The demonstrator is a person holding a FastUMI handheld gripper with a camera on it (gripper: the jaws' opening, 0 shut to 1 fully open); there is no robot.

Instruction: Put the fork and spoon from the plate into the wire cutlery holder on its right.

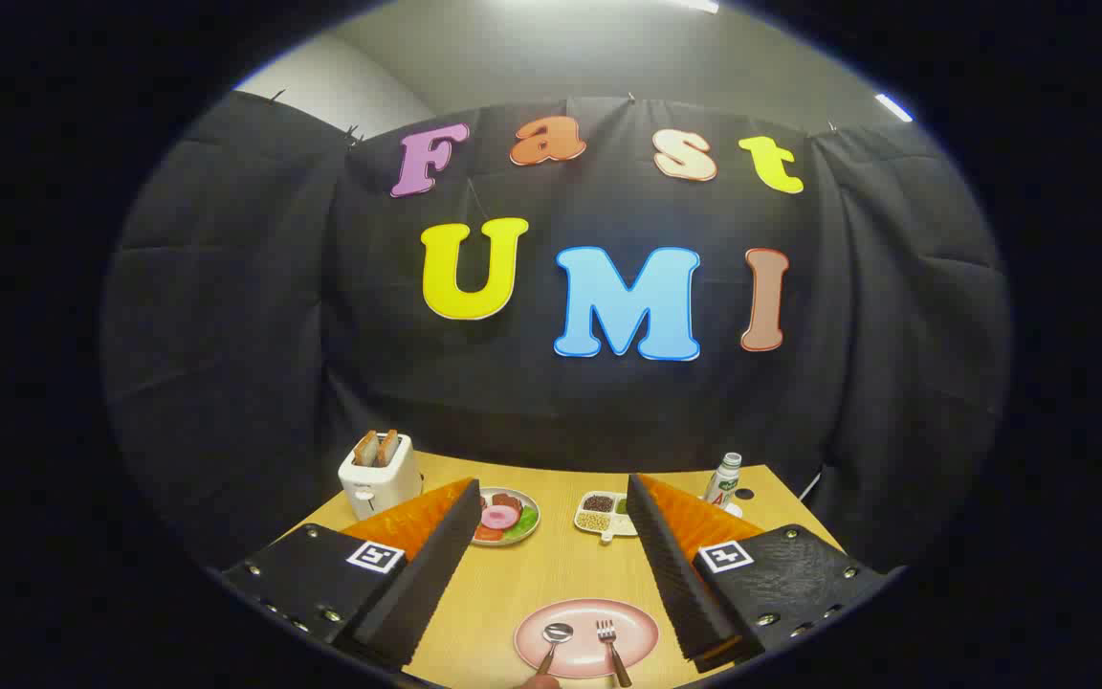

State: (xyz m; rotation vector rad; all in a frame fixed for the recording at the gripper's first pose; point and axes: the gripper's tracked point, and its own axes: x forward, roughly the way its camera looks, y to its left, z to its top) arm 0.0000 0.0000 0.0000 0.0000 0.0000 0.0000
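A pink plate [629,627] lies on the wooden table between my two fingers, low and near me. On it rest a metal spoon [555,638] to the left and a metal fork [610,643] to the right, bowl and tines pointing away from me. My gripper [554,493] is open and held above the table, fingers spread wide on either side of the plate, touching nothing. The wire cutlery holder is hidden from me, the right finger covering the table to the plate's right.
Beyond the fingers stand a white toaster [380,475] with bread at the far left, a plate of food [507,517], a white divided tray [601,514] with grains, and a small bottle [723,480] at the far right. Black cloth walls close the table's far side.
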